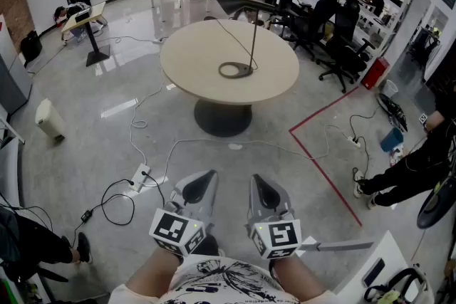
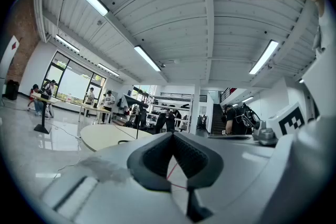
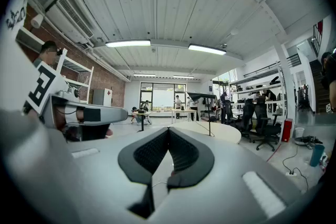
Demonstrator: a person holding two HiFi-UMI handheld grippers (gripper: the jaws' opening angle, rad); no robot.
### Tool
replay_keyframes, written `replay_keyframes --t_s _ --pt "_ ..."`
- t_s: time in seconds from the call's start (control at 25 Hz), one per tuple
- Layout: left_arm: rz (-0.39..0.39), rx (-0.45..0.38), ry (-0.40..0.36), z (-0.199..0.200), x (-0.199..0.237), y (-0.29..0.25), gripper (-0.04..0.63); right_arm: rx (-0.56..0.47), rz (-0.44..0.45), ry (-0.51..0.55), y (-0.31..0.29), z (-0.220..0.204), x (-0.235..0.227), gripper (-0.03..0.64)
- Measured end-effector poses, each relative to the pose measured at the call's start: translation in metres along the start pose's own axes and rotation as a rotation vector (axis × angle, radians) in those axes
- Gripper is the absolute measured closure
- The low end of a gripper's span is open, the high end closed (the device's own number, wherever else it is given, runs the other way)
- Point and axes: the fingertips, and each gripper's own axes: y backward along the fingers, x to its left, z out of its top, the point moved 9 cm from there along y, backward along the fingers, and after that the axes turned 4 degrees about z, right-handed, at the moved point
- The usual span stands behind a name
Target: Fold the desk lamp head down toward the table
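The desk lamp point(image 1: 251, 39) stands on the round beige table point(image 1: 192, 60) a few steps ahead of me. It has a ring base, a thin upright pole and a dark flat head held out level at the top. Both grippers hang low near my body, far short of the table. My left gripper point(image 1: 206, 178) and right gripper point(image 1: 258, 181) are side by side, each with jaws closed tip to tip on nothing. The lamp point(image 2: 137, 122) shows small beyond the left gripper point(image 2: 172, 135). In the right gripper view the lamp point(image 3: 209, 113) rises past the right gripper point(image 3: 168, 130).
Cables and a power strip point(image 1: 140, 176) lie on the grey floor between me and the table. A red tape line point(image 1: 320, 160) runs at the right. Office chairs point(image 1: 335, 39) crowd behind the table. A person point(image 1: 420, 160) stands at the right edge, a white bin point(image 1: 48, 117) at the left.
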Motion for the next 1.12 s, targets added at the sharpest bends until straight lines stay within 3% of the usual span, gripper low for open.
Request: replay_keyframes --t_s 1.12 --pt "0.017 0.032 0.004 -0.011 0.012 -0.005 0.594 0.012 -0.027 -0.054 -0.004 -0.019 -0.011 0.607"
